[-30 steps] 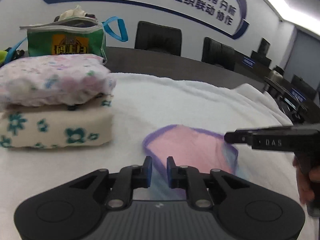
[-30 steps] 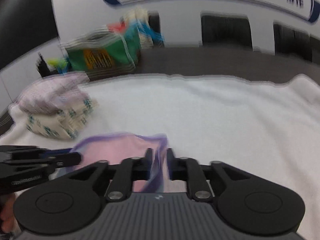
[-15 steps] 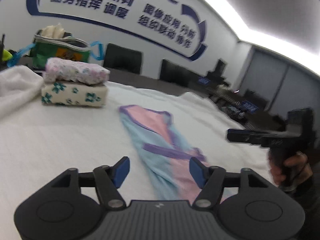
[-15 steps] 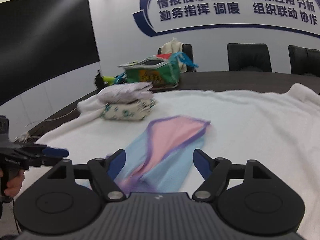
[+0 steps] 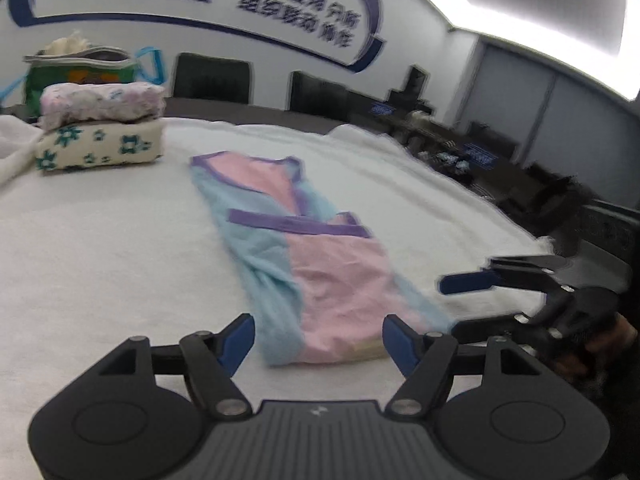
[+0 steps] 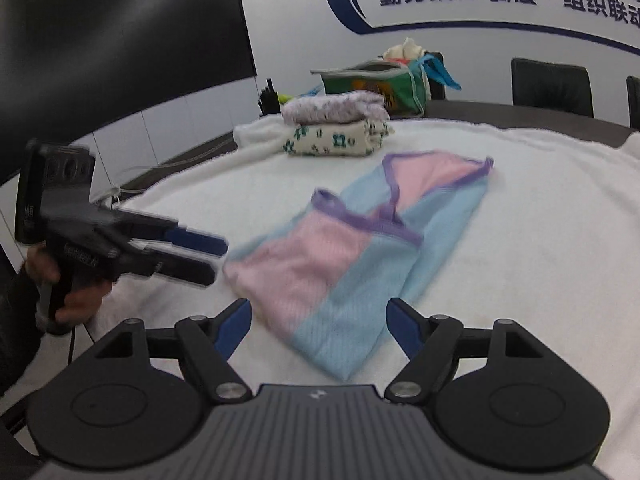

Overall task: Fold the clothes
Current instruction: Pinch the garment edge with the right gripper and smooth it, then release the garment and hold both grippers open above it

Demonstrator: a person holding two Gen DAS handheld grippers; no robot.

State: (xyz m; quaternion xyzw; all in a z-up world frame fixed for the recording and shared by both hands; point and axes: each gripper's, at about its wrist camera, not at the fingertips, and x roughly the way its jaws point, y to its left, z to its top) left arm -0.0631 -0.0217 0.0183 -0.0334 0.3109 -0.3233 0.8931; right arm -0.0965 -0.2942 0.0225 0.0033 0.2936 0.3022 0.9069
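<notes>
Both sets of jaws are now standing wide apart and gripping nothing, where a second ago each was nearly closed over the pink cloth. The left gripper [image 5: 318, 344] and the right gripper [image 6: 318, 332] are hanging just short of the near end of the pink and blue garment [image 5: 316, 264], which is lying released ahead of them on the white terry cover [image 5: 100, 248] of the counter. Judging from this, one lengthwise fold is done, and the long strip is still waiting for a crosswise fold.

The garment is looking soft and finely ribbed, a narrow band with purple trim crossing its middle and edging the far neckline. Farther beyond the jaws, two folded floral pieces [image 5: 100, 128] are sitting stacked as plump blocks, and behind them a green fabric bag [image 6: 380, 82] is standing open.
</notes>
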